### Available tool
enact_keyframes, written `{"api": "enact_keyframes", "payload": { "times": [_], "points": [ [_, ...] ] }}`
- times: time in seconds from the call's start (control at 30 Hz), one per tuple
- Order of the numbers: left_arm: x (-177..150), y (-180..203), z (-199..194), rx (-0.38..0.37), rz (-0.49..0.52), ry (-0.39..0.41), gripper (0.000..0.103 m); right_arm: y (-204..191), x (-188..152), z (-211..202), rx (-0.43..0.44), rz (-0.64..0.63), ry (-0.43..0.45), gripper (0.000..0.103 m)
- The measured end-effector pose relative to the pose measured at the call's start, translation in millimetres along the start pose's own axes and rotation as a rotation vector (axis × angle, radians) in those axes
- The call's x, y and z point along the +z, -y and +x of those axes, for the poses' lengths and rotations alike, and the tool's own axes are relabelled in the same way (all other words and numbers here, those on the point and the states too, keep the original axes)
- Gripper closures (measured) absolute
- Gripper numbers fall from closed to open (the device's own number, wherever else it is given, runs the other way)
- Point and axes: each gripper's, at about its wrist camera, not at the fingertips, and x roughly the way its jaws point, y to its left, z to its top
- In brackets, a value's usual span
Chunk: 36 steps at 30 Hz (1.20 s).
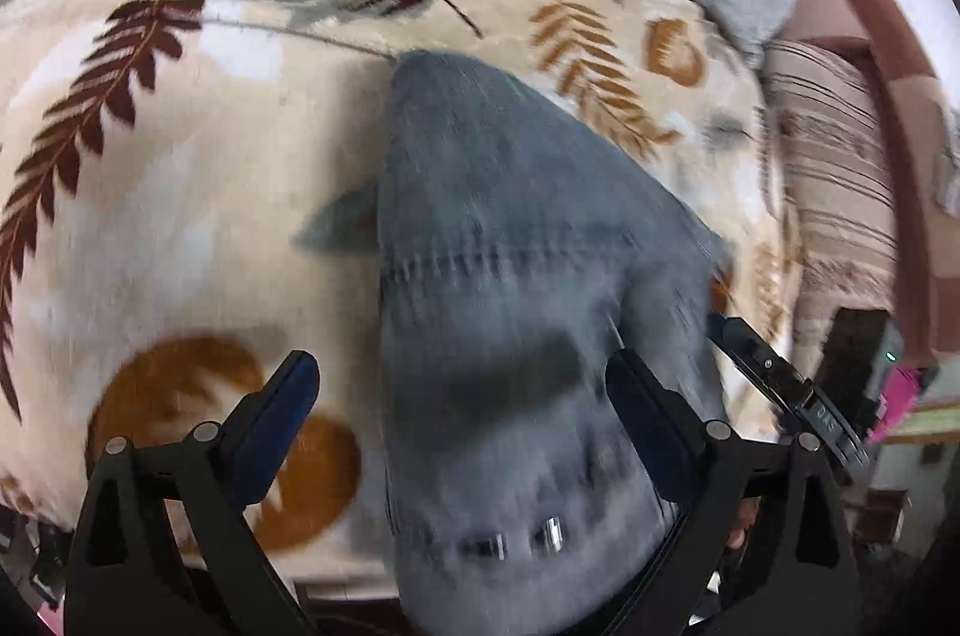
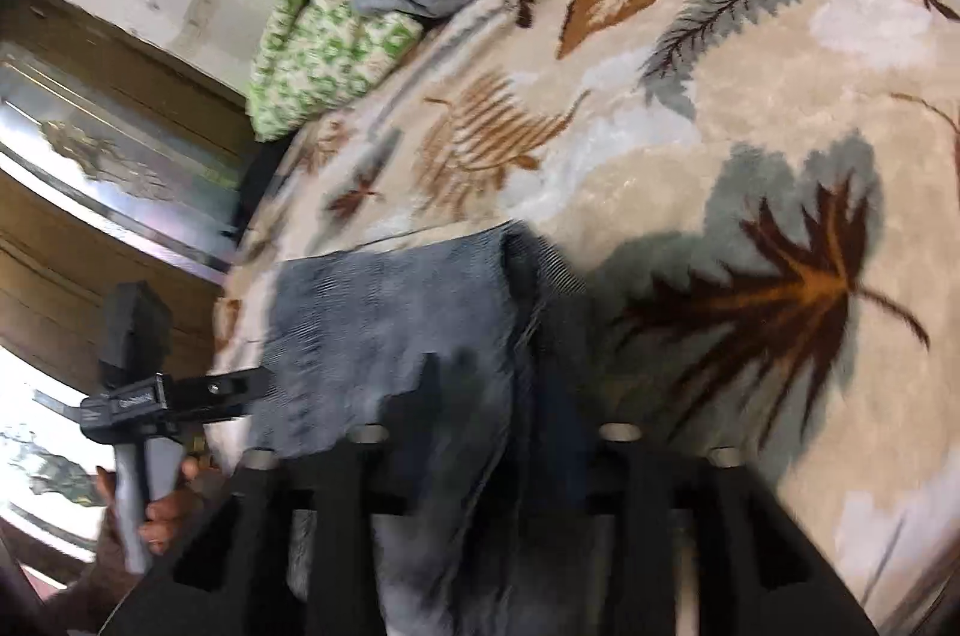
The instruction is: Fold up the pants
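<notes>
Currently: denim jeans (image 1: 516, 276) on bed blanket (image 1: 180, 228), heavy, limp; grip waistband. Left tongs (image 1: 462, 396) spread wide; right tongs (image 2: 480, 432) blurred, state unclear.

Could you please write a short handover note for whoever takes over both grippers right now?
Left gripper: jaws open, holding nothing, with the grey pants lying between them.
Right gripper: the view is blurred, so I cannot tell whether it grips the cloth.
The pants lie on the leaf-print blanket, a narrow band running away from the bed edge, apparently already folded lengthwise.
Left to do: fold them across their length and smooth them flat.
</notes>
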Motion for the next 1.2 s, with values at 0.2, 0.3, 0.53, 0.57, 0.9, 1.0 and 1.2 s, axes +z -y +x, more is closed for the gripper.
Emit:
{"api": "enact_keyframes", "payload": {
  "times": [0.2,0.3,0.53,0.57,0.9,1.0,1.2],
  "points": [
    [-53,6,-1,-0.021,0.091,-0.024,0.006,-11,-40,-19,0.047,-0.031,-0.012,0.048],
    [-65,6,25,0.059,0.121,-0.055,0.005,-13,-52,-14,-0.043,-0.086,-0.031,0.055],
    [-71,18,29,0.104,0.163,-0.006,0.001,-23,-64,-1,-0.168,-0.2,-0.015,0.059],
    [-70,18,27,0.101,0.155,-0.009,0.001,-22,-64,-2,-0.165,-0.19,-0.018,0.059],
    [-44,25,-1,0.19,0.214,0.076,0.002,-10,-32,-32,-0.148,-0.057,0.025,0.026],
    [-34,23,11,0.154,0.175,0.037,0.002,1,-26,-19,-0.136,-0.003,-0.003,0.026],
    [-29,27,20,0.126,0.167,0.016,0.001,-2,-29,5,0.02,0.011,-0.062,0.018]
  ]
}}
